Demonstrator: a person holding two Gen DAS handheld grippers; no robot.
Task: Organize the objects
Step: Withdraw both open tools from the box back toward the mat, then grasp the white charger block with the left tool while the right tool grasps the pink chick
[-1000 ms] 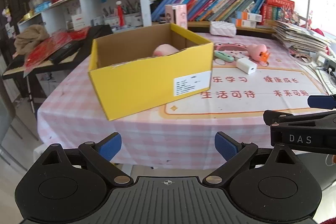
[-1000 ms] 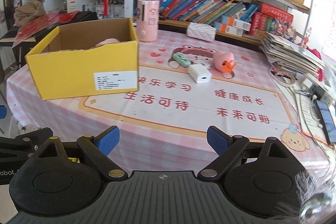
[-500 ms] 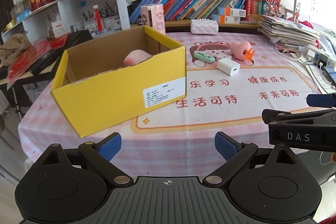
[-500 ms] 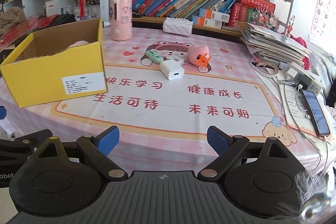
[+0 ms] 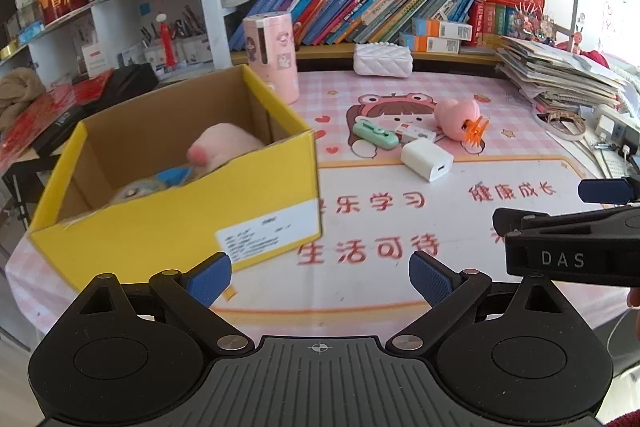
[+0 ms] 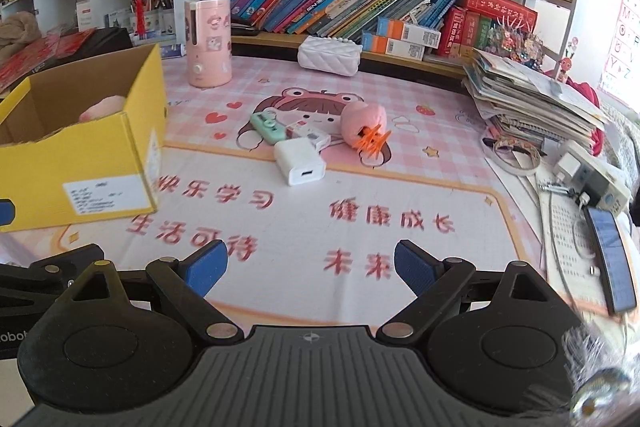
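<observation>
Both the left hand-held gripper [image 5: 319, 279] and right hand-held gripper [image 6: 311, 267] hover released over the bench [image 6: 400, 187] near edge, the box [image 5: 176, 219] at ten o'clock, the charger [image 6: 299, 163] at twelve across bare mat.

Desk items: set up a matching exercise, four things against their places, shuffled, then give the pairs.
Things
1. white charger block
2. pink plush toy
3. pink cylindrical container
4. smartphone

Places
A. inside the yellow cardboard box
B. standing upright just beyond the box, near the bookshelf
C. lying at the desk's right edge, among cables
D. on the printed mat, just in front of the mint green gadget

Pairs: 1-D, 2-A, 3-B, 4-C
</observation>
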